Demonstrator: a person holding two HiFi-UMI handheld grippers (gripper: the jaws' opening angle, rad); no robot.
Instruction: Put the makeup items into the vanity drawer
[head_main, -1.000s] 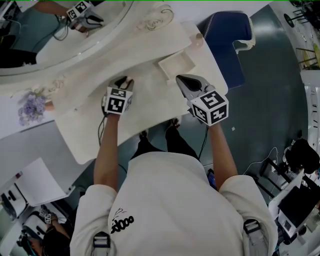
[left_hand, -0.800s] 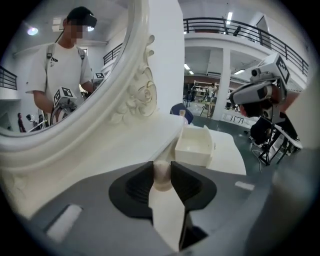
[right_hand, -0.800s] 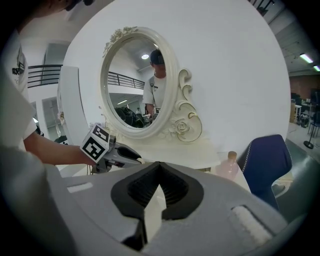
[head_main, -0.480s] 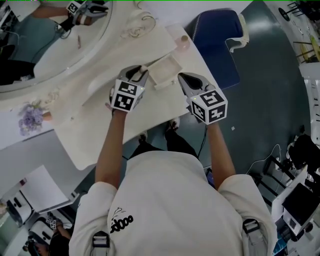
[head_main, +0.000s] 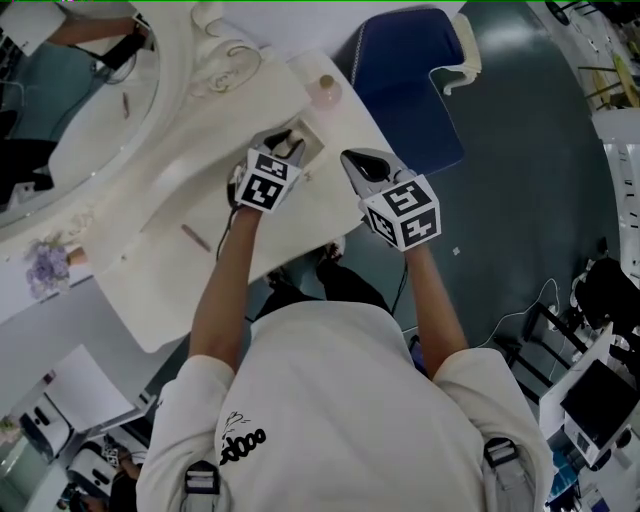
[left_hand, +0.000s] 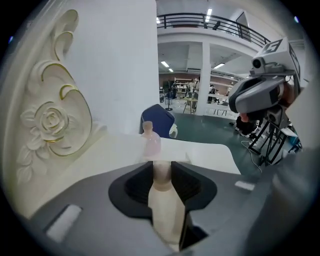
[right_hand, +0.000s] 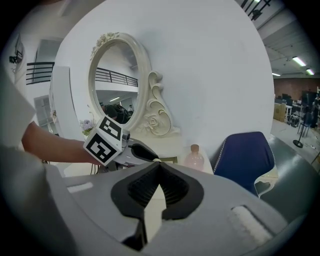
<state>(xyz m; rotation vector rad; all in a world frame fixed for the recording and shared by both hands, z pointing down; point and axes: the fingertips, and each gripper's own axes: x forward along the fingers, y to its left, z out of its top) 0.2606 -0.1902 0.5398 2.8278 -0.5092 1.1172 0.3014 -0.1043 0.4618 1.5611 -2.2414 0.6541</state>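
My left gripper (head_main: 287, 145) is shut on a small cream bottle (left_hand: 163, 210), which stands upright between its pads. In the head view its tips hang over the small open drawer (head_main: 308, 133) on the vanity top (head_main: 150, 270). Just right of the drawer, near the vanity's front edge, my right gripper (head_main: 357, 163) has its jaws closed together with nothing in them. A pink bottle (head_main: 325, 92) stands on the vanity's far right corner, and appears ahead of both grippers (left_hand: 150, 141) (right_hand: 194, 156). A slim brownish stick (head_main: 195, 238) lies on the vanity top to the left.
The oval mirror (head_main: 70, 110) with its carved rose frame (left_hand: 52, 125) rises behind the vanity at the left. A blue chair (head_main: 410, 80) stands beyond the vanity's right end. Purple flowers (head_main: 45, 265) sit at the far left.
My left gripper has travelled right from the middle of the vanity top to the drawer, carrying the cream bottle. The right gripper has drifted a little left toward the drawer.
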